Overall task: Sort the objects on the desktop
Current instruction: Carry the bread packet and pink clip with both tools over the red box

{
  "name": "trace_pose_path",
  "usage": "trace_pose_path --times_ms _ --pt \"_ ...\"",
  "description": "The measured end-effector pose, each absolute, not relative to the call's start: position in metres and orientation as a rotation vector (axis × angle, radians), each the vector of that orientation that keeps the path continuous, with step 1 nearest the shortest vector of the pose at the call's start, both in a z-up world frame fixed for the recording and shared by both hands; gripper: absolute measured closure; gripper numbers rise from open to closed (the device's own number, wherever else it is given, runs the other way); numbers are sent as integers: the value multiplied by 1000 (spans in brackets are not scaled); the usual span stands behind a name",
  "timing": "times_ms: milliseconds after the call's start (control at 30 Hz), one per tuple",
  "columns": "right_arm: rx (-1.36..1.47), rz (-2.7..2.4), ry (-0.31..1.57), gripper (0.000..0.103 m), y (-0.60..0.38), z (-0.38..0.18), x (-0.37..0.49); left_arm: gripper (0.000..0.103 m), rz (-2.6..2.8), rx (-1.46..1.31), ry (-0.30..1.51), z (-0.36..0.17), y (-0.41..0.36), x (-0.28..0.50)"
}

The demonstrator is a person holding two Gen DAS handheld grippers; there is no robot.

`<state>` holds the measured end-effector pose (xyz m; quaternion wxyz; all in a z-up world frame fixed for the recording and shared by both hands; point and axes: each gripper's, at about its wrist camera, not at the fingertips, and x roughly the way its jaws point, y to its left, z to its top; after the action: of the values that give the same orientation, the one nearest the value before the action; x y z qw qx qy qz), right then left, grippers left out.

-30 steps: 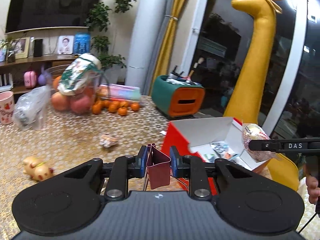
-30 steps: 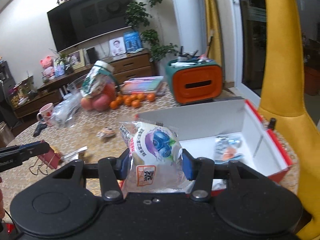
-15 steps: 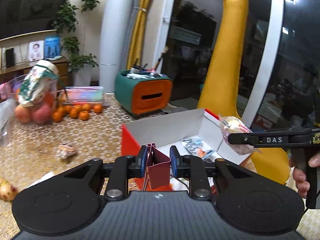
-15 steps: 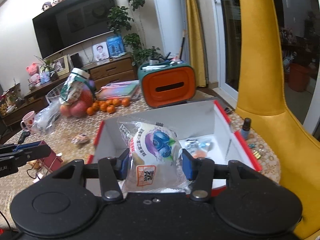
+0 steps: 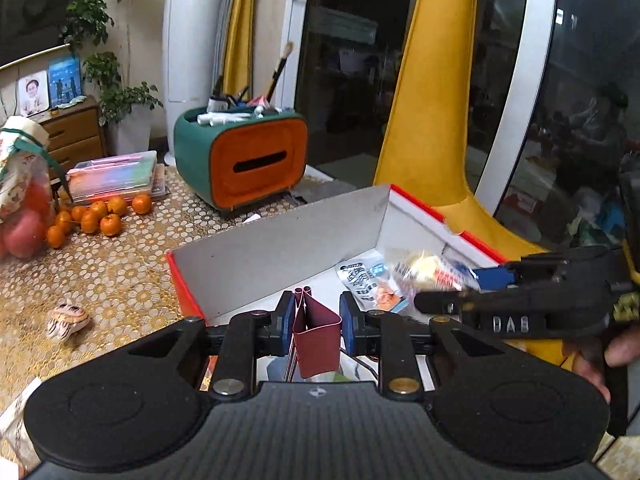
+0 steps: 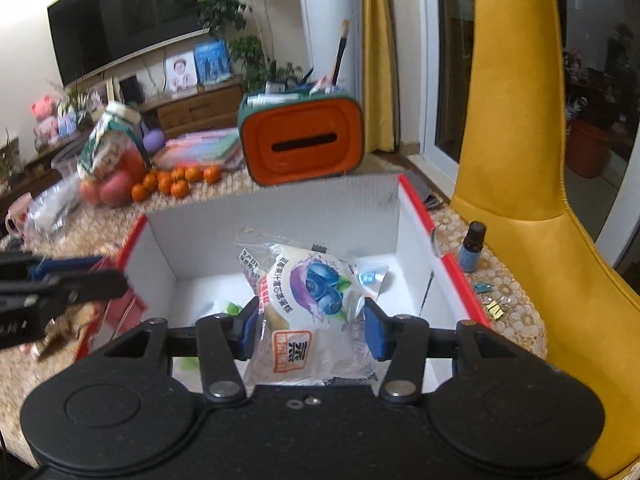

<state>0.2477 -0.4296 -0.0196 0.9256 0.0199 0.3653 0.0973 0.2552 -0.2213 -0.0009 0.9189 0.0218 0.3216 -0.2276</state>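
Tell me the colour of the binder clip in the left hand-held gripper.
Dark red, a maroon shade. The binder clip shows best in the left wrist view.

Location as I read it from my feeds: home living room. Landmark: table (image 6: 508,292) with gold dotted cloth. Behind it, wall-mounted TV (image 6: 120,28) above wooden drawer cabinet (image 6: 200,108) carrying framed photos (image 6: 181,69) and pink toy (image 6: 44,118). Potted plant (image 5: 120,96) beside cabinet. Yellow curtain (image 6: 376,56) and glass door (image 5: 352,60) behind table's far corner. Yellow giraffe figure (image 6: 516,92) just beside table. On table: tangerines (image 6: 176,180), bagged apples (image 6: 112,164).
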Motion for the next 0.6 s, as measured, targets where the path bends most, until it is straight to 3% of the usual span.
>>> trace_pose_path --times_ms 600 --pt "-161 218 854 52 -411 -56 271 81 -420 86 828 -42 -241 325"
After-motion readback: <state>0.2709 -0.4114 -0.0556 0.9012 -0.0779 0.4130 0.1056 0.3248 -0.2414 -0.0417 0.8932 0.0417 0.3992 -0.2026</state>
